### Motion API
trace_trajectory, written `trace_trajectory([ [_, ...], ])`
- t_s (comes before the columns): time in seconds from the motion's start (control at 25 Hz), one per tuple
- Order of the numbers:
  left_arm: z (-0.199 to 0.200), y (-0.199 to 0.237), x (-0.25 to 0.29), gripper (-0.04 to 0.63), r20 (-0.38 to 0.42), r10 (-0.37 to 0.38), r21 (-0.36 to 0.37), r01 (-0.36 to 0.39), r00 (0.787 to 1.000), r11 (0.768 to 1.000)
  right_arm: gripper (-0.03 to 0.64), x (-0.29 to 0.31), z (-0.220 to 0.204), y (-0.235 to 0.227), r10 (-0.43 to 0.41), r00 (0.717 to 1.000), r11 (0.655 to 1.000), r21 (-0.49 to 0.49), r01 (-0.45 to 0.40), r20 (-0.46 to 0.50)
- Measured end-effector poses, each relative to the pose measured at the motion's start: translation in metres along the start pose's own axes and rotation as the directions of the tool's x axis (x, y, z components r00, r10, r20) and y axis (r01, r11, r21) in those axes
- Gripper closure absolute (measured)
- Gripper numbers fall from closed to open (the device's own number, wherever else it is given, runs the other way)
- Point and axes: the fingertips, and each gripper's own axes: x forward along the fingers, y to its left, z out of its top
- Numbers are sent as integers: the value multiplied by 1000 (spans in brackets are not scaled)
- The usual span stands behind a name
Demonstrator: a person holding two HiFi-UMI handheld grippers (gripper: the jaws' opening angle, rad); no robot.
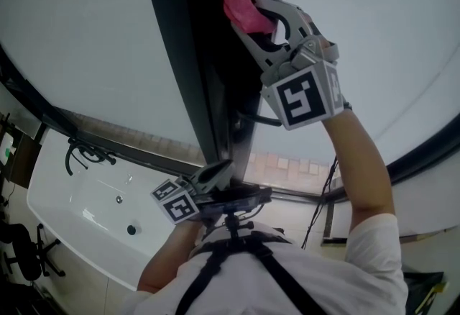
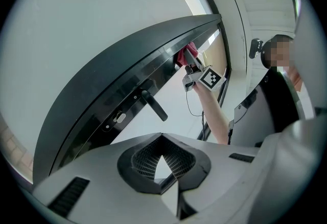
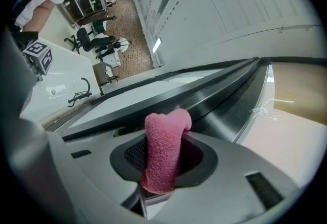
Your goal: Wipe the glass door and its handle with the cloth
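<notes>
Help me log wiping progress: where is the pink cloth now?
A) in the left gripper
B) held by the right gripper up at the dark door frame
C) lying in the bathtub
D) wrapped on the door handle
B: the right gripper clamps the pink cloth in its fingers, high at the dark door frame, well above the handle.

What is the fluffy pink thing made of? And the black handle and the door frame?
The pink cloth looks like soft terry fabric: it is nubbly and bends where the right hand-held gripper pinches it. The handle seems to be metal or hard plastic with a dull black coat. The door frame looks like glossy dark metal, since it shows reflections.
</notes>
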Motion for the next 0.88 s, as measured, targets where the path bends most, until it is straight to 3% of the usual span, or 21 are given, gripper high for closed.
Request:
trace_trajectory([
  [0.88, -7, -2, 2, 603, -11, 0, -15, -1, 1000, 1000, 515, -11, -28, 63, 100, 993, 994, -37, -102, -59],
])
